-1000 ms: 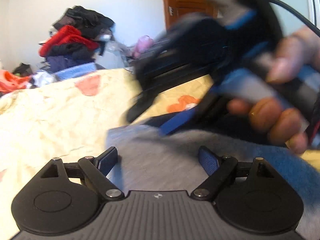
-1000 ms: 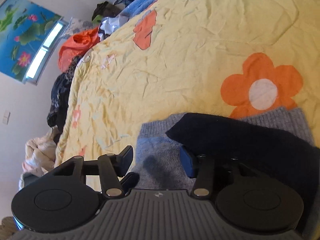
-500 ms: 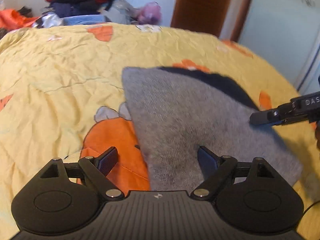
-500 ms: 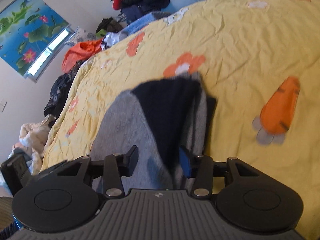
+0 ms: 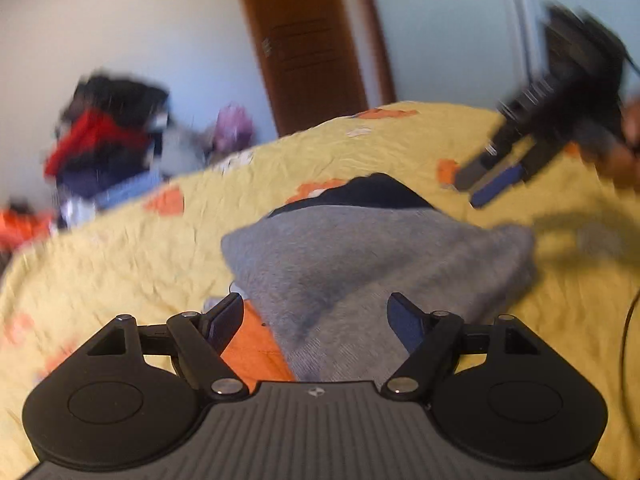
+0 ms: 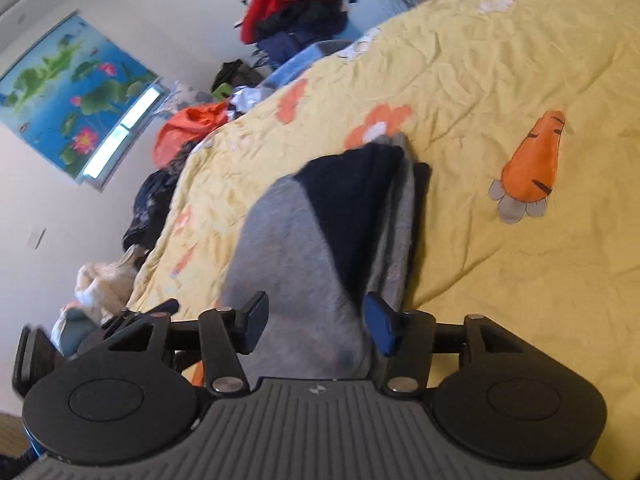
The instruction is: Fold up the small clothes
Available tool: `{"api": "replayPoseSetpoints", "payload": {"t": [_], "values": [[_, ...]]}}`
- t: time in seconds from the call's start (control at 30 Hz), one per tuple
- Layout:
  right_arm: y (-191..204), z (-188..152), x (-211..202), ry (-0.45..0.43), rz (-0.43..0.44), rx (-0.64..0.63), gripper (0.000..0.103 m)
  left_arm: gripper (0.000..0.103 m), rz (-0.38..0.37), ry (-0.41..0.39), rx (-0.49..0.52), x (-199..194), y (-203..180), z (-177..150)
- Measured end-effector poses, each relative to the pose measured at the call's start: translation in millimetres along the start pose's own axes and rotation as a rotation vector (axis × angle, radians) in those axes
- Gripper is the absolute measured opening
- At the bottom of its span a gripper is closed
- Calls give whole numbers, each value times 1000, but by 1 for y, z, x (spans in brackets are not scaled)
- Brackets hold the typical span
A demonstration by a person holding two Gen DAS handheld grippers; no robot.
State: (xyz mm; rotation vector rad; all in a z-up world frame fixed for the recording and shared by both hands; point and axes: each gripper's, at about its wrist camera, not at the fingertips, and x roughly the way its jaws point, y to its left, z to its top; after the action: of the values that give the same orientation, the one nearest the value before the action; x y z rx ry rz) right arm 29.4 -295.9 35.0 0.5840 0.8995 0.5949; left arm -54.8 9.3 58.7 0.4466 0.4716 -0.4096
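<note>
While the grey and navy garment lies folded on the yellow bed, the left hand-held gripper hangs over its near edge, jaws spread and just narrowing, gripping nothing. The right hand-held gripper, jaws just widened, sits apart over the garment's end, pads not pressing it.

1 folded garment, 2 grippers, 1 clothes pile.
</note>
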Motion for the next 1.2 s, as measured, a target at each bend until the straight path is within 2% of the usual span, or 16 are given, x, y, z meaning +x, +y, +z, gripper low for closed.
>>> {"api": "replayPoseSetpoints", "payload": {"t": [0.07,0.13,0.23,0.3,0.43,0.5,0.57,0.67,0.7,0.73,0.77,0.87,1.0,1.07,1.17,1.2], "values": [[6,-6,-2,32,-6,-18,57,80,42,17,104,4,-20,-10],[13,-13,0,55,-56,-66,57,79,32,56,133,14,-27,-18],[15,-26,8,97,-117,-99,57,77,-4,65,98,21,-23,-21],[11,-33,16,130,-123,-90,57,66,-81,65,55,19,-16,-19],[6,-42,22,148,-135,-73,56,67,-130,64,40,11,-11,-16],[8,-42,21,146,-120,-72,56,68,-185,73,32,9,-11,-18],[9,-41,22,148,-125,-75,56,68,-176,90,38,11,-16,-20],[12,-41,23,147,-120,-77,54,68,-65,150,78,28,-23,-26],[13,-42,23,145,-122,-87,49,65,-67,142,41,31,-18,-28],[14,-43,24,152,-131,-101,37,40,-71,145,4,31,-12,-28],[15,-44,25,166,-145,-114,29,23,-60,155,-21,30,-7,-27],[21,-51,18,171,-143,-151,22,18,-54,130,-70,15,7,-25],[24,-62,22,179,-159,-202,18,18,-58,185,-99,22,10,-32],[24,-60,22,164,-154,-191,23,21,-84,187,-114,11,7,-27],[28,-53,5,127,-169,-184,50,28,-206,137,-144,-22,14,-19],[30,-48,-4,84,-167,-182,53,33,-232,103,-149,-32,16,-15]]}}
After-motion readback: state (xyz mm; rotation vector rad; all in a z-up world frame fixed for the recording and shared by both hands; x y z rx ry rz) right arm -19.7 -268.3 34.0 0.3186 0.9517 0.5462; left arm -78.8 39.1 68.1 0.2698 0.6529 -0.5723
